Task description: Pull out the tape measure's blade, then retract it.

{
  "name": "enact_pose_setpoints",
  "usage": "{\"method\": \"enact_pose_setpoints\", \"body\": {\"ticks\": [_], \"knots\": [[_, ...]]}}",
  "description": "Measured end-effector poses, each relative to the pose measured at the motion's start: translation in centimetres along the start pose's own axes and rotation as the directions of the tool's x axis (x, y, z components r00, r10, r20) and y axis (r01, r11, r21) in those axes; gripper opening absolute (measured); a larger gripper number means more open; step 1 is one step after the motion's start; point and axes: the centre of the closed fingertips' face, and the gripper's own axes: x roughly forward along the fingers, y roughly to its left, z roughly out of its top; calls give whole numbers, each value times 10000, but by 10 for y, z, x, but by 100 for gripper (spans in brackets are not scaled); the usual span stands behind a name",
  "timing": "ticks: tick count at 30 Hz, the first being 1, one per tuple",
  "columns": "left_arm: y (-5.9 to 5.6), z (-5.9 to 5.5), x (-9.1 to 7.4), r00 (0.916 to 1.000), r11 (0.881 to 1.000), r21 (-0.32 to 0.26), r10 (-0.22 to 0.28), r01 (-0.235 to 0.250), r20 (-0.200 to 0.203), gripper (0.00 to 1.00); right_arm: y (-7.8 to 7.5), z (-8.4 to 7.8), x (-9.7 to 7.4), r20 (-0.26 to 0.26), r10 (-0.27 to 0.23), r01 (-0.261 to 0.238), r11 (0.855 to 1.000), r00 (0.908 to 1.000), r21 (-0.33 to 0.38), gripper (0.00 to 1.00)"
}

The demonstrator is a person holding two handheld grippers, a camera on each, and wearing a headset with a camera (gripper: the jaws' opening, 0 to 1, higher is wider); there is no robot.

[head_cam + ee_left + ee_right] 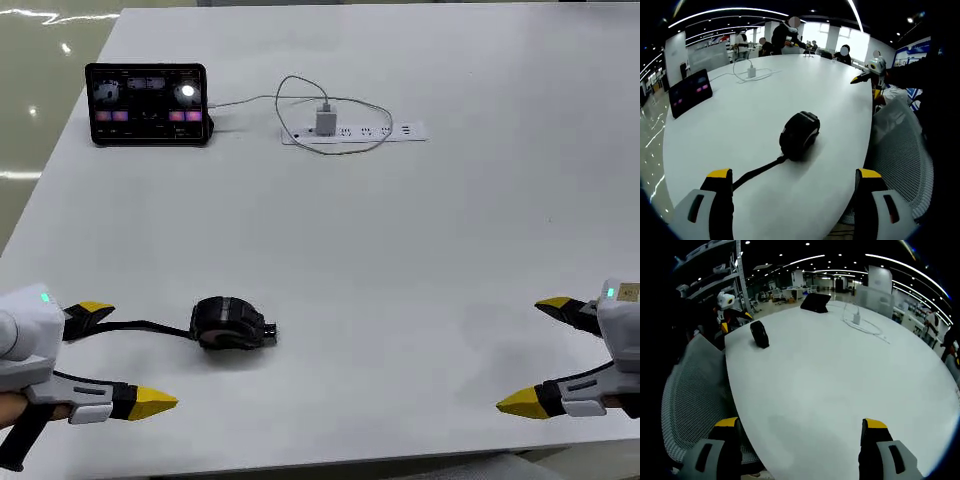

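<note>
Now | tape measure crosswise, strap (black) toward left gripper | jaws wide, empty, as on right gripper

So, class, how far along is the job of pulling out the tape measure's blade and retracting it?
Done: nothing yet. The tape measure lies on the table with no length of blade drawn out. In hand: nothing. The left tongs stand open near the end of its strap, and the right tongs are open and far off. Left: grip the case, pull the blade, let it retract.
</note>
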Motion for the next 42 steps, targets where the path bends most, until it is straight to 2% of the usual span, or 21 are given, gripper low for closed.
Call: {"method": "enact_pose_setpoints", "body": {"ticks": [9,15,17,19,21,30,36,42], "knots": [[0,0,4,9990,9984,481,-290,307,-352,99,2,12,12,92,184,-181,9993,9998,-325,99],[-5,4,10,9972,9930,1027,-524,576,-530,99,3,21,22,68,309,-304,9976,9995,-622,99],[-6,6,12,9965,9856,1545,-608,690,-570,99,6,29,24,392,515,-489,9967,9979,-649,99],[-7,5,15,9945,9828,1661,-682,807,-792,99,5,33,28,472,534,-502,9965,9975,-672,99],[-9,9,18,9934,9791,1778,-862,984,-750,99,4,36,32,561,570,-533,9965,9968,-642,99],[-6,25,29,9915,9687,2182,-1032,1184,-798,98,3,47,48,473,661,-623,9951,9967,-771,99],[-10,29,37,9845,9472,2803,-1256,1557,-1224,94,9,55,68,458,904,-847,9899,9948,-1141,99],[-11,38,45,9813,9393,2971,-1365,1717,-1354,91,11,64,86,485,1115,-1028,9827,9926,-1542,99]]}}
